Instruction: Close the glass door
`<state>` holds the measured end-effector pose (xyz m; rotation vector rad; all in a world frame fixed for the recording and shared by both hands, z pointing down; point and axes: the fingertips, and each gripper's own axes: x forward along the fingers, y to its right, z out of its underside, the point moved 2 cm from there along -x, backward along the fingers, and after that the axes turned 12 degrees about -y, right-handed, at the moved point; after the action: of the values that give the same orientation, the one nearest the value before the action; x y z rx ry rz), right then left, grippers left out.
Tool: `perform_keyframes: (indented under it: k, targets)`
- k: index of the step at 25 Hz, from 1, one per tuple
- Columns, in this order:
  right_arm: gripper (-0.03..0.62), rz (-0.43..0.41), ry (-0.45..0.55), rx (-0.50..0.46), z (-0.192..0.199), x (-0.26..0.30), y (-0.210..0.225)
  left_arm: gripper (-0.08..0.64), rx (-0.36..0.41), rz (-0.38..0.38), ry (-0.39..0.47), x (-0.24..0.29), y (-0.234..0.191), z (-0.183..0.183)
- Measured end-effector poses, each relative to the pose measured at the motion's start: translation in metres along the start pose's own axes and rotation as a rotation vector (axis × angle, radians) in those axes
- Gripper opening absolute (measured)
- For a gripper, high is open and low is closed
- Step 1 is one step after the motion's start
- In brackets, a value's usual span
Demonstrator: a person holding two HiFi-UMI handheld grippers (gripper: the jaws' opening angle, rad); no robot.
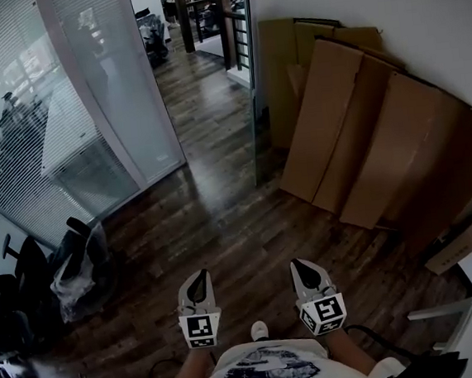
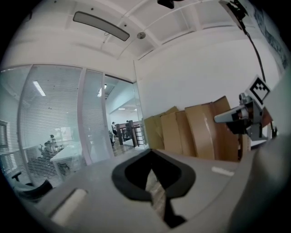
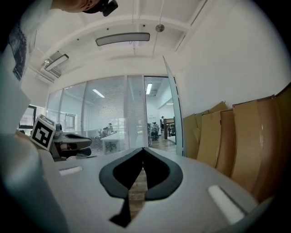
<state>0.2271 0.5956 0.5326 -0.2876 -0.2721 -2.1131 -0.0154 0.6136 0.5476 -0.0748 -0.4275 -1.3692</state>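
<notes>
The glass door point(image 1: 252, 99) stands open, edge-on to me, next to the white wall on the right of the doorway. In the right gripper view the door point(image 3: 175, 113) rises as a tall pane ahead and slightly right. Both grippers are held side by side low in front of me, well short of the door and touching nothing. My left gripper point(image 1: 198, 287) point(image 2: 152, 153) is shut and empty. My right gripper point(image 1: 307, 273) point(image 3: 142, 150) is shut and empty too. Each one shows in the other's view: the right gripper point(image 2: 236, 117) and the left gripper point(image 3: 72, 141).
Large cardboard sheets point(image 1: 363, 130) lean on the right wall just past the door. A glass partition with blinds point(image 1: 88, 115) runs along the left. An office chair and a plastic bag point(image 1: 78, 270) stand at the left, a flat box point(image 1: 464, 241) at the right. A railing point(image 1: 229, 27) lies beyond the doorway.
</notes>
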Motion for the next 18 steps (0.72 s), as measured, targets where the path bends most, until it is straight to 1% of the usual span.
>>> perform_keyframes:
  k: [4,11,18]
  targets:
    - [0.008,0.017,0.000,0.004,-0.004,0.015,-0.001,-0.002,0.004,-0.004,0.003,0.014,-0.019,-0.002]
    - [0.008,0.046,-0.005,0.020,-0.005,0.025,0.011,-0.002,0.003,0.020,0.004,0.032,-0.021,-0.007]
    - [0.008,0.040,-0.013,0.022,-0.006,0.038,0.014,-0.002,0.007,0.016,-0.003,0.040,-0.027,-0.007]
